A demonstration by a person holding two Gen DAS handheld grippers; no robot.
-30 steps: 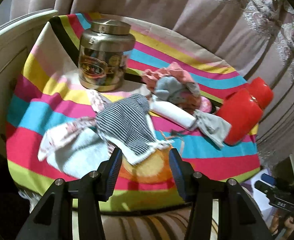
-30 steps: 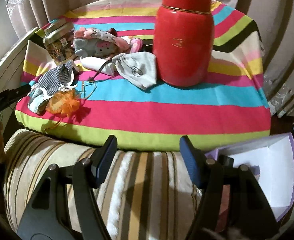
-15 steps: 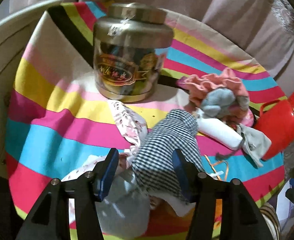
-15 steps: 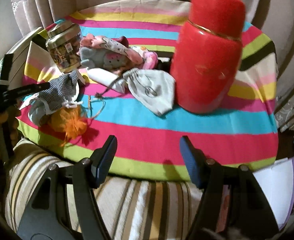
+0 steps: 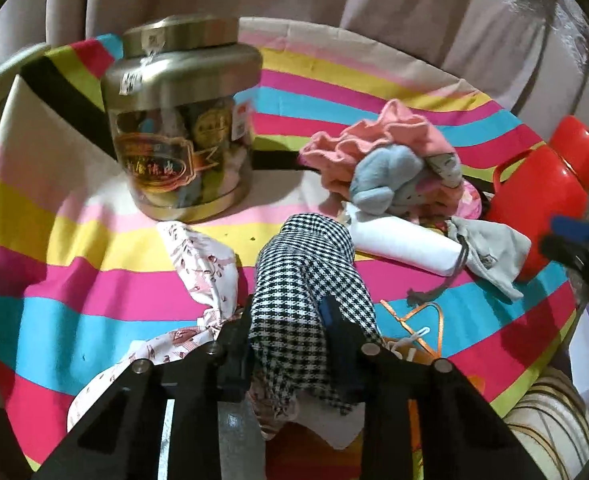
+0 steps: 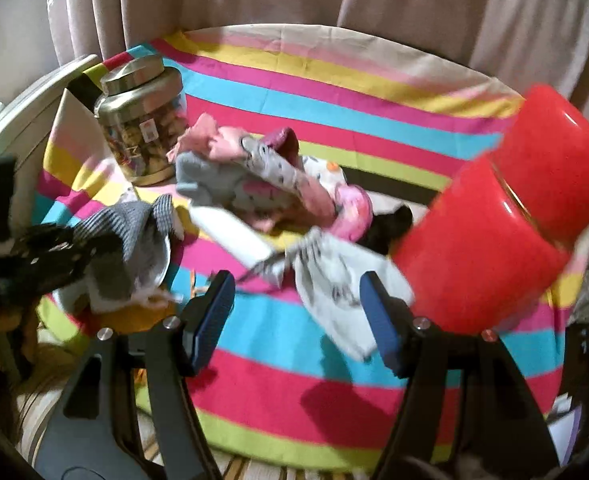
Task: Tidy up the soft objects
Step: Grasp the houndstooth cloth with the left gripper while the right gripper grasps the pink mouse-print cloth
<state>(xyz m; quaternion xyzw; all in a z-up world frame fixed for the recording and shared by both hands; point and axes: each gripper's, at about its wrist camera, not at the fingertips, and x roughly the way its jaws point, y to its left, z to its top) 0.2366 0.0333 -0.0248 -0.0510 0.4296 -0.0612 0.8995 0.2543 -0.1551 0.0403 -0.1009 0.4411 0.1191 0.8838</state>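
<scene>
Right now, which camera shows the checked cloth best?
The left wrist view: the checked cloth fills its centre, sharp, between the left gripper's closing jaws. The right wrist view shows it small, blurred, at the left edge.

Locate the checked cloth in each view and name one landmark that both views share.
Left wrist: the checked cloth is at lower centre, between the closing jaws of the left tool.
Right wrist: it is at the left edge, bunched in that tool.
Shared landmark: the jar, behind the cloth in both.
</scene>
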